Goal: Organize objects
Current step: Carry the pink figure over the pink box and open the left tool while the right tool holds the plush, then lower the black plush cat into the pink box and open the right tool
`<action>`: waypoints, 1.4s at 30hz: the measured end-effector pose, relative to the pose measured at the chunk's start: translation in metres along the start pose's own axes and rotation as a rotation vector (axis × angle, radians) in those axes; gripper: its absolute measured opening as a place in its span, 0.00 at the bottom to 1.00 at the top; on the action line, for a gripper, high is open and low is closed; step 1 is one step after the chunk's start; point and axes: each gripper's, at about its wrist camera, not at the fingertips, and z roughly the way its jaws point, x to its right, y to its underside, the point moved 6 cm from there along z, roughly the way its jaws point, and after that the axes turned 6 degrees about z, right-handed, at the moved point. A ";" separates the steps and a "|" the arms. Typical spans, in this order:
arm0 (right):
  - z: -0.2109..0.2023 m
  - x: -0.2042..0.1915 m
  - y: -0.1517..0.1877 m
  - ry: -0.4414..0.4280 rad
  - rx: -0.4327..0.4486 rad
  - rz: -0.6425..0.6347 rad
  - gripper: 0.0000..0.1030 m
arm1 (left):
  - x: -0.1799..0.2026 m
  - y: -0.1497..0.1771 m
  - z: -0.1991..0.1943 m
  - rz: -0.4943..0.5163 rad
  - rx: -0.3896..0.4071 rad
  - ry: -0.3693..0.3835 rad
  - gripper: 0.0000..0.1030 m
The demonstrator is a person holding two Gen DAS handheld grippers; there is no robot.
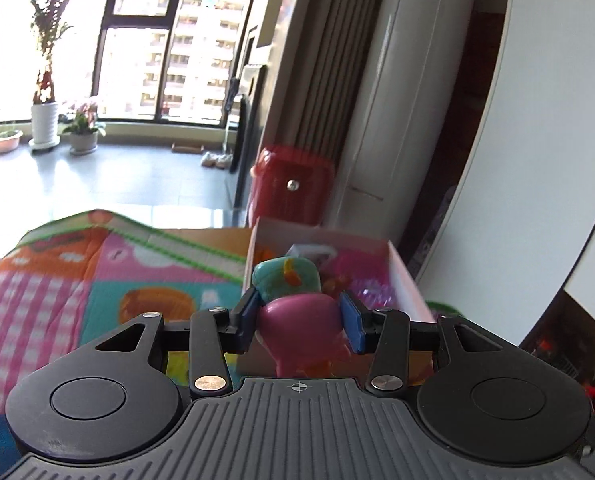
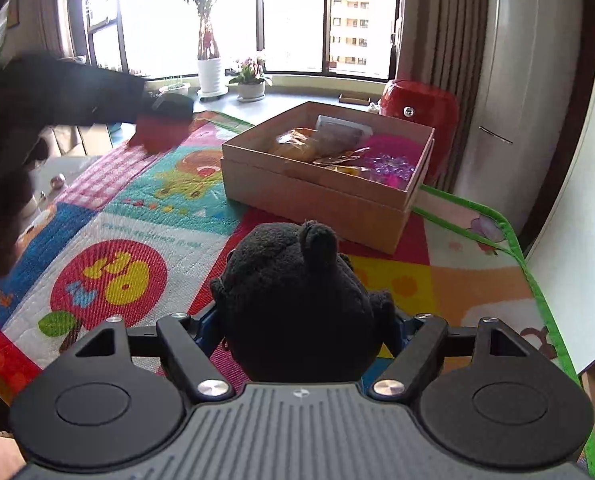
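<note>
We can't see the right gripper's pads [image 2: 207,322], hidden behind black plush [image 2: 297,300]; left arm [image 2: 57,92] blurred, cut off at pic's left edge.

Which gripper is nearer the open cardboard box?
Left. The left gripper, holding a pink-and-teal toy, is at the box; the right gripper, holding a black plush toy, is farther back.

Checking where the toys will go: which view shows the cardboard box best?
The right wrist view. The cardboard box sits whole on the play mat, open top and contents visible. In the left wrist view, only part of the box shows, behind the pink and teal toy gripped in the left gripper.
</note>
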 end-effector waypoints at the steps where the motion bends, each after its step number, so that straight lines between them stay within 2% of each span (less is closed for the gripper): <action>1: -0.002 0.002 0.002 -0.001 0.002 0.007 0.74 | 0.006 -0.011 0.012 -0.008 0.006 0.017 0.47; 5: 0.002 0.009 0.008 -0.003 -0.006 0.026 0.74 | 0.020 -0.039 0.054 -0.104 0.046 0.143 0.48; 6: 0.005 0.011 0.009 -0.004 -0.013 0.031 0.74 | 0.023 -0.041 0.067 -0.102 0.028 0.156 0.49; 8: 0.010 0.013 0.011 -0.003 -0.028 0.043 0.74 | 0.027 -0.035 0.097 -0.046 -0.067 0.116 0.49; 9: 0.013 0.014 0.012 -0.004 -0.034 0.049 0.74 | 0.025 -0.032 0.105 -0.039 -0.081 0.090 0.47; 11: 0.015 0.017 0.014 -0.004 -0.040 0.054 0.74 | 0.013 -0.026 0.106 -0.068 -0.054 0.069 0.47; 14: 0.018 0.017 0.014 -0.003 -0.049 0.044 0.74 | -0.009 -0.016 0.091 -0.150 -0.012 0.096 0.47; 18: 0.016 0.017 0.001 -0.003 -0.050 0.030 0.74 | -0.037 0.015 0.061 -0.153 -0.014 0.089 0.47; 21: 0.007 0.021 -0.030 -0.024 -0.017 0.044 0.74 | -0.051 0.049 0.041 -0.112 -0.075 0.048 0.47; 25: 0.003 0.024 -0.095 0.006 0.061 0.039 0.74 | -0.066 0.080 0.024 -0.066 -0.136 -0.022 0.47; 30: 0.016 0.025 -0.182 0.077 0.169 0.040 0.74 | -0.077 0.090 0.016 -0.091 -0.159 -0.035 0.47; 34: 0.040 0.031 -0.222 0.094 0.211 0.104 0.74 | -0.079 0.089 0.013 -0.083 -0.156 -0.045 0.47; 36: 0.059 0.033 -0.224 0.097 0.184 0.125 0.74 | -0.080 0.090 0.013 -0.087 -0.157 -0.042 0.47; 40: 0.104 0.036 -0.192 0.043 -0.003 0.165 0.77 | -0.081 0.094 0.016 -0.102 -0.172 -0.029 0.47; 42: 0.117 0.039 -0.174 0.051 -0.063 0.162 0.80 | -0.081 0.098 0.019 -0.108 -0.182 -0.026 0.47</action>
